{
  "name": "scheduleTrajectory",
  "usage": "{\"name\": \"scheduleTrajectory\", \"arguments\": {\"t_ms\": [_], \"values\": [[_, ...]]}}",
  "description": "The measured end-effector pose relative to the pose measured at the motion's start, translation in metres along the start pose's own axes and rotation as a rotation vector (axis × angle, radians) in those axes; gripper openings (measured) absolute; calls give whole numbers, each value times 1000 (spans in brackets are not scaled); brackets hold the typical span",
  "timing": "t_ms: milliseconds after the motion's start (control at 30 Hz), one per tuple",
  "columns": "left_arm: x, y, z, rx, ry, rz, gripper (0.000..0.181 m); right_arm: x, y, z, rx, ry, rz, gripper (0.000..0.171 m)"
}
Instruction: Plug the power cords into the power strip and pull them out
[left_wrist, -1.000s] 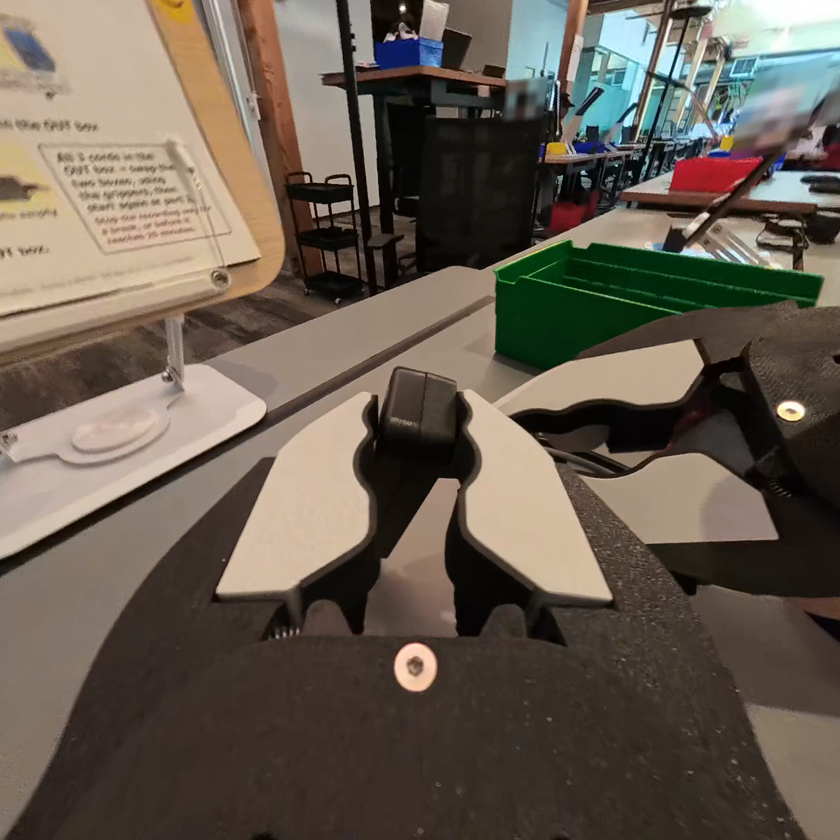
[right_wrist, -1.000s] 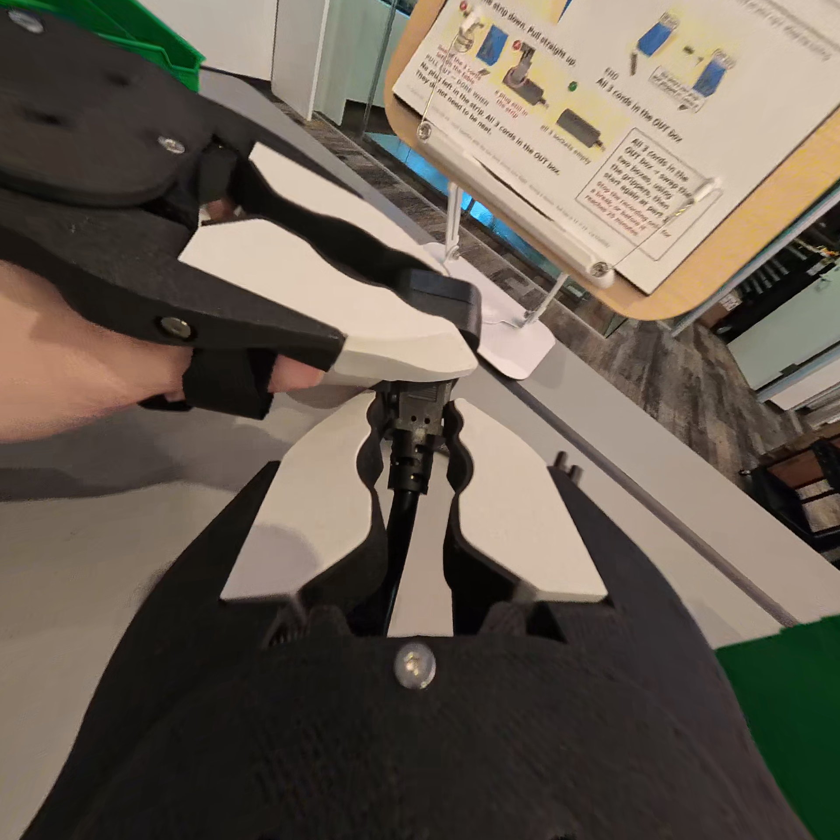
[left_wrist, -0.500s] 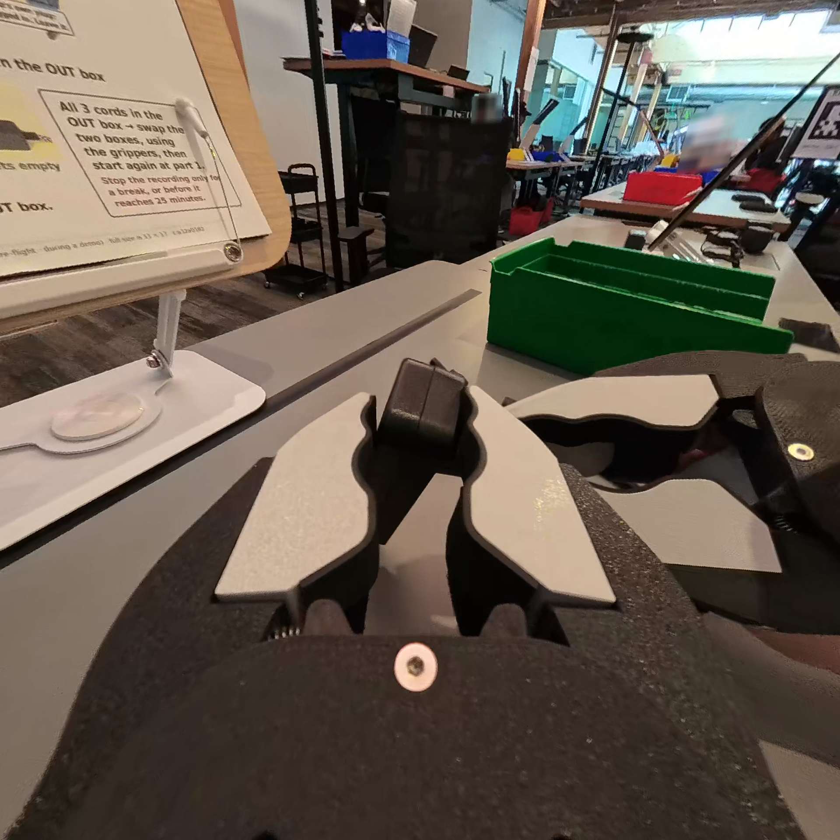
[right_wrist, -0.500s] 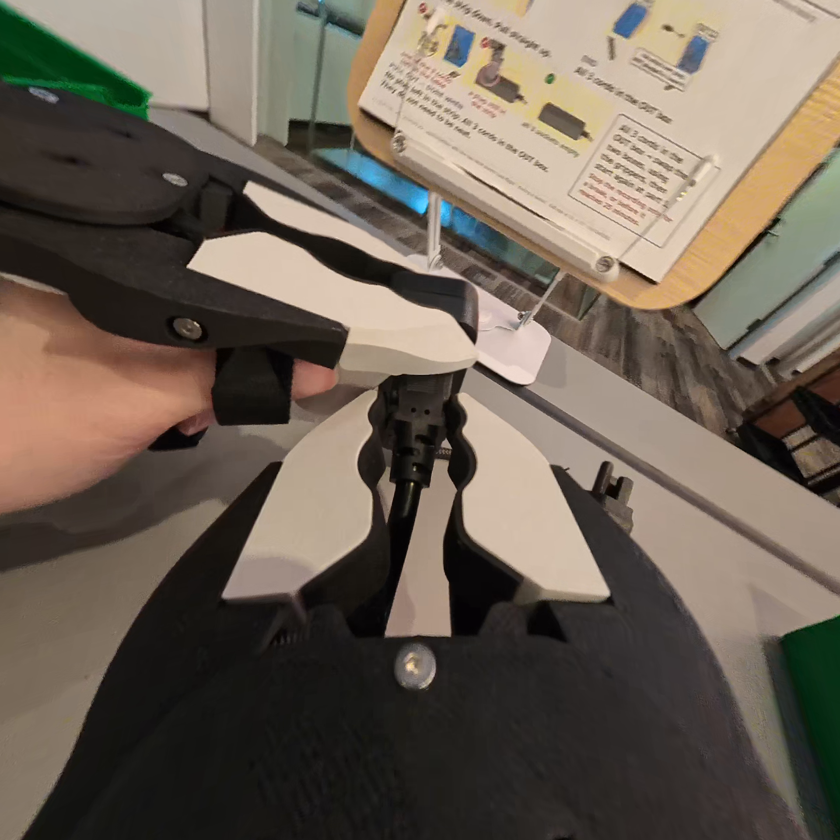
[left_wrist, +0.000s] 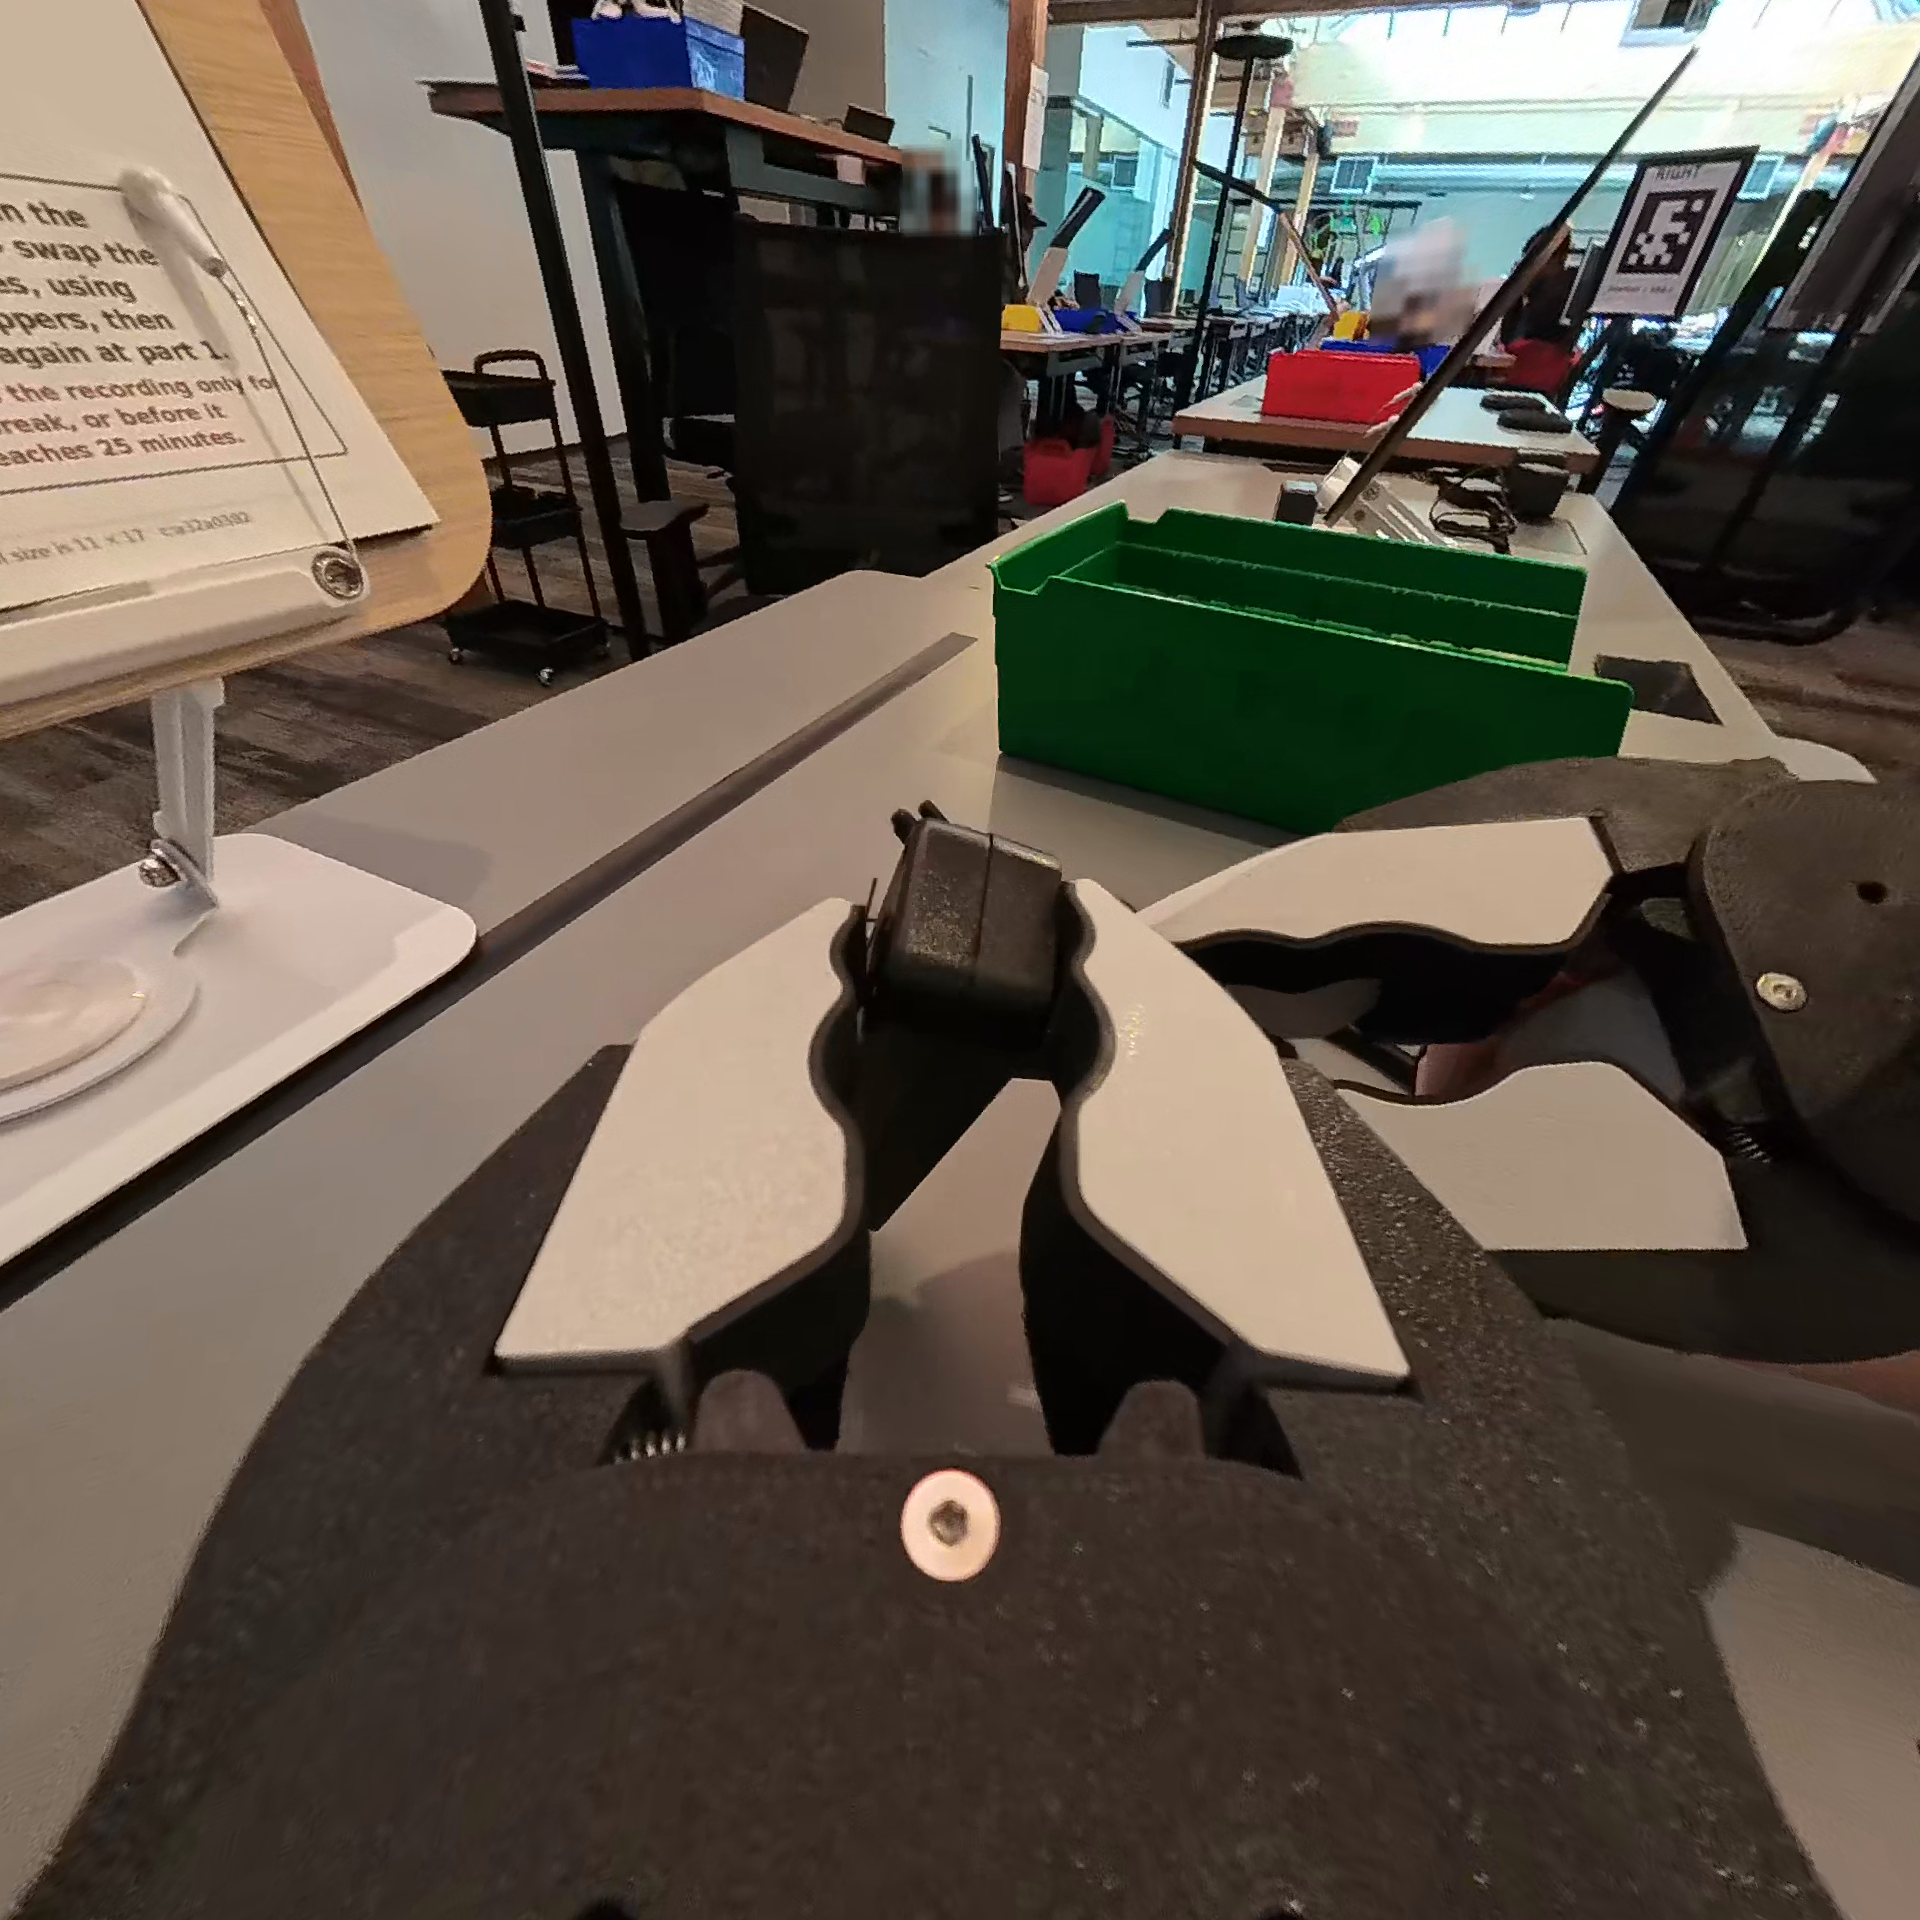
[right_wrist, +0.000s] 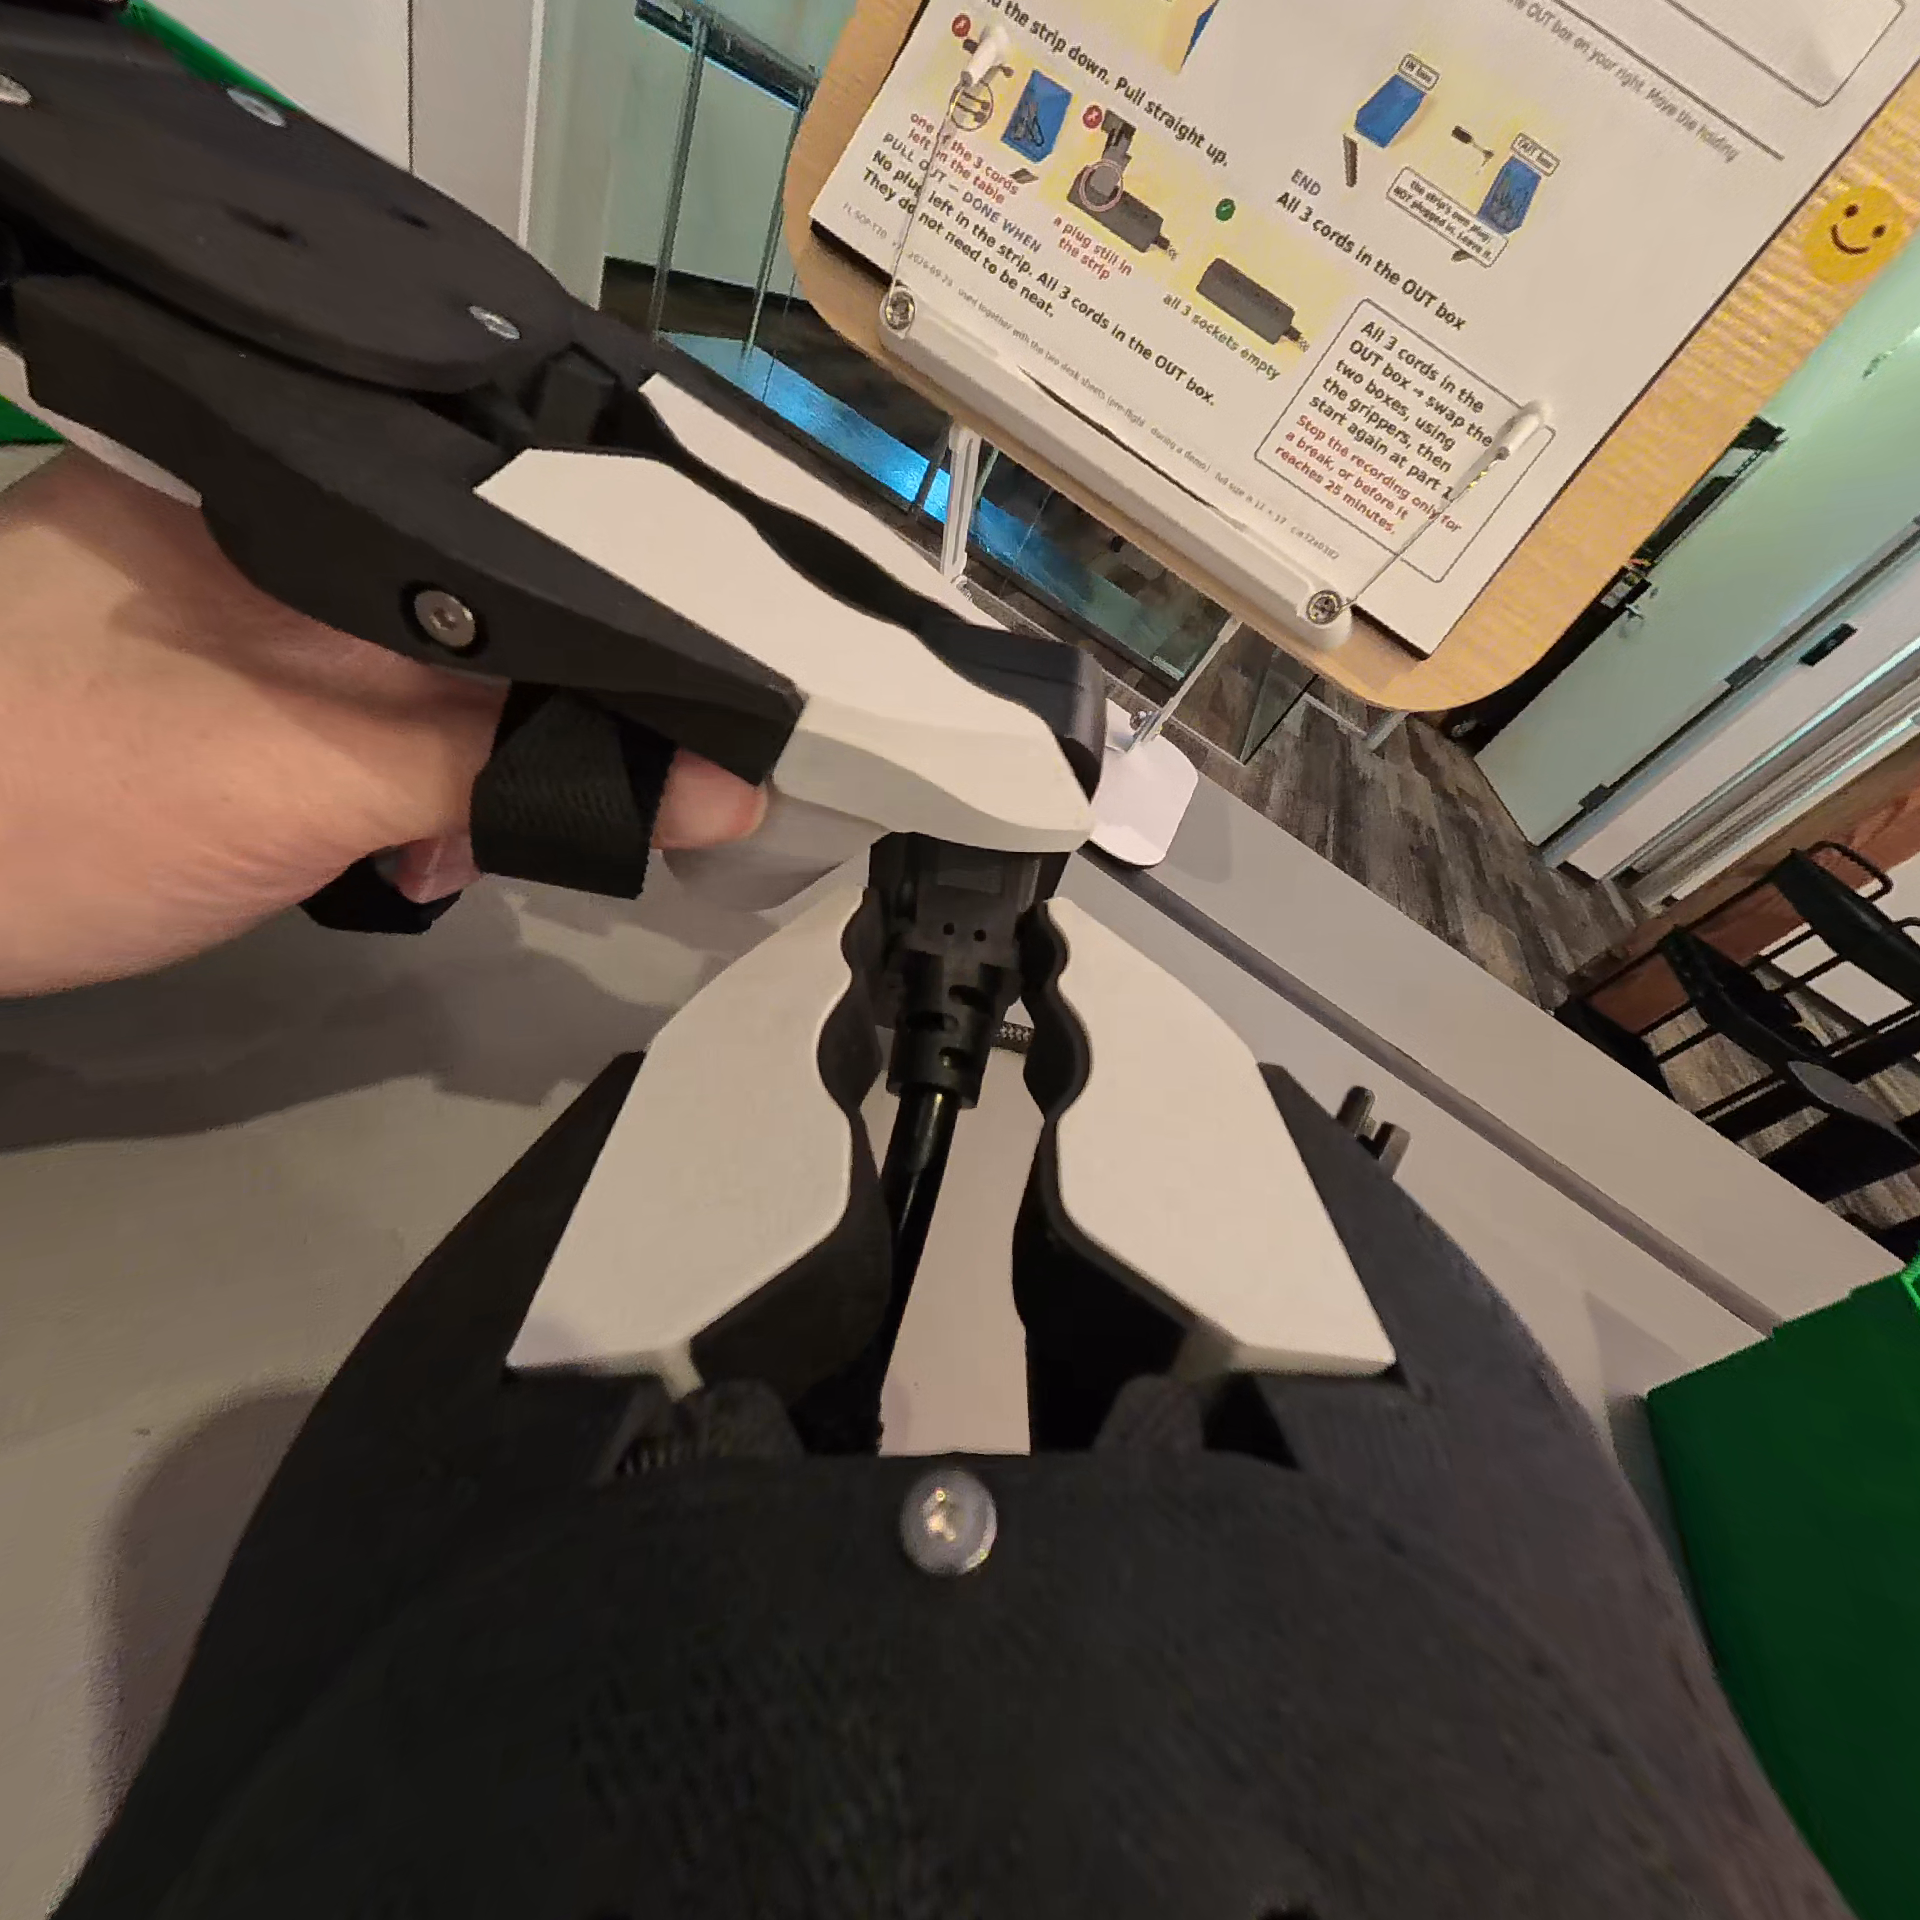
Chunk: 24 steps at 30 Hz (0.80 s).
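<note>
Black plastic fills both grips: the left tongs (left_wrist: 961, 961) are clamped on a black plug (left_wrist: 966, 940), and the right tongs (right_wrist: 951, 971) are clamped on the strain relief of the same plug (right_wrist: 961, 935), just behind its body, with the cord (right_wrist: 920, 1153) running back between the fingers.

**Position**
- The plug is held in the air above the grey tabletop (left_wrist: 644, 727), near its left edge.
- The two tongs meet at the plug roughly at right angles. In the right wrist view the left tongs (right_wrist: 1039, 748) come in from the left and cover the top of the plug; a hand (right_wrist: 208, 748) holds them.
- In the left wrist view the right tongs (left_wrist: 1226, 966) come in from the right, behind the plug.
- The plug sits at the fingertips of both tongs, not deep in the throat.

**Progress**
- No power strip is visible in either view, so whether the plug has yet been inserted, or has just been pulled, cannot be told.
- A green bin (left_wrist: 1299, 686) stands on the far right of the tabletop; its visible interior shows no cords.
- Judgement: the plug looks to be passing from one grip to the other. Either insertion or stowing is left to do.

**Surroundings**
- An instruction board (right_wrist: 1299, 260) on a white stand (left_wrist: 260, 935) rises at the left edge.
</note>
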<state>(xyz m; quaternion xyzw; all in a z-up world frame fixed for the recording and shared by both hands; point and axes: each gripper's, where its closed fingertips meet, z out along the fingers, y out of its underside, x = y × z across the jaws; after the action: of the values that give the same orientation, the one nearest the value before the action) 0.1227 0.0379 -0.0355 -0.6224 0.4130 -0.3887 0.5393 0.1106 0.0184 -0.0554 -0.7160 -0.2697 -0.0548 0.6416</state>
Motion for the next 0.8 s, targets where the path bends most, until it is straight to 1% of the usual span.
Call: {"name": "scheduleTrajectory", "arguments": {"t_ms": [167, 267, 433, 600, 700, 800], "values": [[0, -1, 3, 21, 29, -88, 34, 1, -1, 0, 3, 18, 31, 28], [2, -2, 5, 17, 18, -62, 34, 3, -1, -1, 5, 26, 51, 28], [1, -3, 5, 21, 25, -71, 34, 4, -1, -1, 2, 42, 62, 28], [-1, -3, 3, 25, -25, -37, 34, 3, -2, 0, -14, 90, 36, 27], [-1, -3, 2, 22, -4, -44, 34, 3, -2, 0, -14, 90, 34, 27], [3, -1, 1, 2, 27, -8, 33, 1, -2, -3, 7, 57, 15, 28]]}}
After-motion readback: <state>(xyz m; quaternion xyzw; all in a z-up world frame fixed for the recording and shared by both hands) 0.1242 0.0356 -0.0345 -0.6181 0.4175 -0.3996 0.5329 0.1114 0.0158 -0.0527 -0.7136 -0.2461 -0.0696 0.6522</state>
